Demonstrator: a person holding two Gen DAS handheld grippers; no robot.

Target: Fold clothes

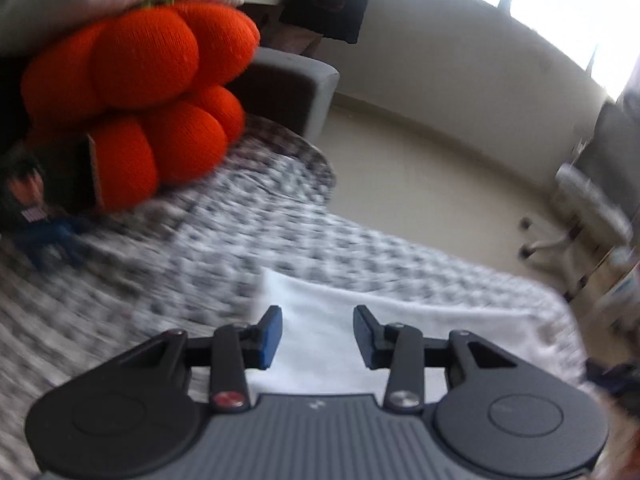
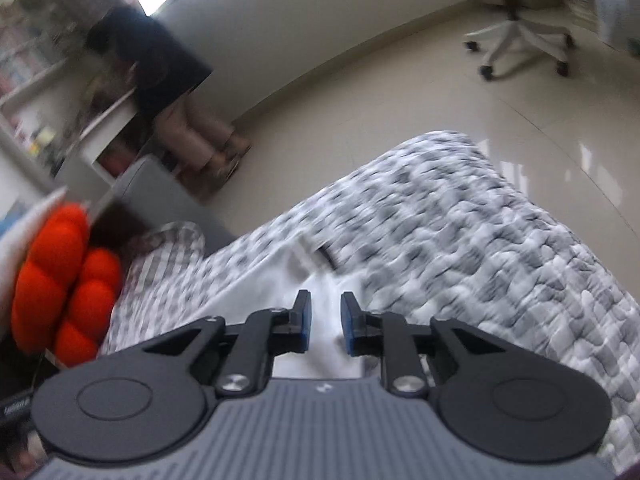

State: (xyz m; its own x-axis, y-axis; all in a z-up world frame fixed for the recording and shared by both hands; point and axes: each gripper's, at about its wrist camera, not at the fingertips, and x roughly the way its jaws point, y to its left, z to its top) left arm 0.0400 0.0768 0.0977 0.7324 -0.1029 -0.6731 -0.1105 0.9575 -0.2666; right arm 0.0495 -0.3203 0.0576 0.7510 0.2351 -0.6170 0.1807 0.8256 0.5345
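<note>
A white folded garment (image 1: pixel 320 320) lies flat on the grey-and-white patterned bedspread (image 1: pixel 200 248). My left gripper (image 1: pixel 318 334) hovers over its near part, open, with nothing between the blue pads. In the right wrist view the same white garment (image 2: pixel 288 276) stretches away from the fingers, a dark label showing at its far end. My right gripper (image 2: pixel 325 318) is above it with the jaws a narrow gap apart and nothing between them. Both views are blurred by motion.
An orange knitted cushion (image 1: pixel 140 92) and a small doll (image 1: pixel 36 216) sit at the bed's head. A person (image 2: pixel 160 80) stands by a desk near the wall. A white swivel chair (image 2: pixel 516 24) stands on the pale floor past the bed's edge (image 2: pixel 500 172).
</note>
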